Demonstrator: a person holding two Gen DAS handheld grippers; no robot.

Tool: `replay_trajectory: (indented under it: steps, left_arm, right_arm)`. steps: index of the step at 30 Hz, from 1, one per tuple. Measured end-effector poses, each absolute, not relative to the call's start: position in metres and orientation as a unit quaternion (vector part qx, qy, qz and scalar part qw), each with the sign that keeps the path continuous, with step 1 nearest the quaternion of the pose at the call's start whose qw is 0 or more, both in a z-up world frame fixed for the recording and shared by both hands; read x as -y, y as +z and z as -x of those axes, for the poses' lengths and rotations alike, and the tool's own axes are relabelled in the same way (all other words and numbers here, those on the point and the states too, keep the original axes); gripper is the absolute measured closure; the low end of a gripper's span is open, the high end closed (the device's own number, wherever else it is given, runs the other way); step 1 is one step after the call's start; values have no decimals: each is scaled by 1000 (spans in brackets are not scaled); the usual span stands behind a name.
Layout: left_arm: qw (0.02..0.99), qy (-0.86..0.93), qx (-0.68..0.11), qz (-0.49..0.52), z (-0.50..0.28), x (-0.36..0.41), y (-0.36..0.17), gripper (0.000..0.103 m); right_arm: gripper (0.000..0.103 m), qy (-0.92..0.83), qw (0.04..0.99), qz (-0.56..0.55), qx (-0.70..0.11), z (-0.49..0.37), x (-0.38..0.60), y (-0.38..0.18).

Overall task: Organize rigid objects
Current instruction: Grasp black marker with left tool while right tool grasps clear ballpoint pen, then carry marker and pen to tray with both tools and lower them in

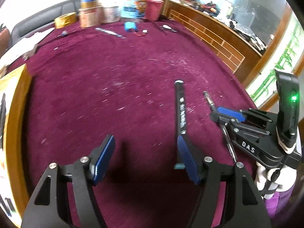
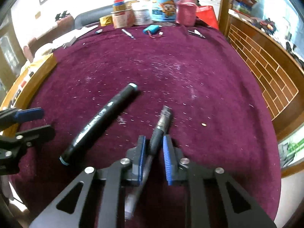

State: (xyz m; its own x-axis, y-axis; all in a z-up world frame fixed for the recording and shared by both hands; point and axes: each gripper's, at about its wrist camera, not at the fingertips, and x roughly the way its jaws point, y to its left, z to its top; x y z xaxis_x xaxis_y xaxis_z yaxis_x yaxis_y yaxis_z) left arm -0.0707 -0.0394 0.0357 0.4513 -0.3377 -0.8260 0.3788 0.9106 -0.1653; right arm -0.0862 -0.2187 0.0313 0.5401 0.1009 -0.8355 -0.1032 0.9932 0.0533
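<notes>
Between the blue pads of the right gripper (image 2: pixel 153 148) one pen (image 2: pixel 160 128) is held, jaws narrowed around its dark barrel; its metal tip projects forward over the purple cloth (image 2: pixel 190 79) and its clear rear end runs back under the gripper body. Just left of it one black marker (image 2: pixel 100 122) lies flat on the cloth, capped pale blue at both ends, angled from near left to far right, apart from the pen.

The left gripper (image 1: pixel 146 152) is spread wide with nothing between its pads; the marker (image 1: pixel 180 110) lies along the inner side of its right finger, whether touching cannot be told. The right gripper (image 1: pixel 224 116) is seen there from the side, with the pen (image 1: pixel 209 99) slanting through it.

At the table's far edge a row of about six containers is counted, among them a light blue tub (image 2: pixel 165 9) and a pink jar (image 2: pixel 186 9), with one gold tape roll (image 2: pixel 107 20) at the left. In front of them lie one small blue pack (image 2: pixel 153 28) with a red lead and one thin silvery stick (image 2: pixel 128 33).

Only the left wrist view shows the green light on the right gripper's handle and the white-gloved hand (image 1: pixel 273 176) below it. Only the right wrist view shows the pads closed on the pen, a red bag (image 2: pixel 207 16) behind the jar, and a yellowish speck on the cloth to the right.
</notes>
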Motion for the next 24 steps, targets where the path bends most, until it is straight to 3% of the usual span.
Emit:
replay_trajectory:
  steps: [10,11,12,14,15,19,24]
  left_arm:
    - [843,-255,-463,-96,54,106,17,37]
    - [849,-253,-448,-120,54,112,15,41]
    - [850,-251,-446,-127,55,114,15,63]
    - [852,-256,-440,-123,55,112,19,85]
    - [851,-260,-439,-121,55,109,20,91]
    - [847,-266,-451,-89,51,93,20,91]
    - [847,-277,-453,-27,58,63,28,91]
  right_arm:
    - [88,61,871,-32,-487,87,233,33]
    - [87,62,870,-34,-487,87,233,33]
    - [87,60,870,-33,-488,85,232,33]
    - [86,53,873,-21,-484,85,227,32]
    - [86,49,876,-7,-480,86,223,32]
    - [91,50,879,7,-474,87,217,32]
    - [92,83,875,-70,-471,89,230,39]
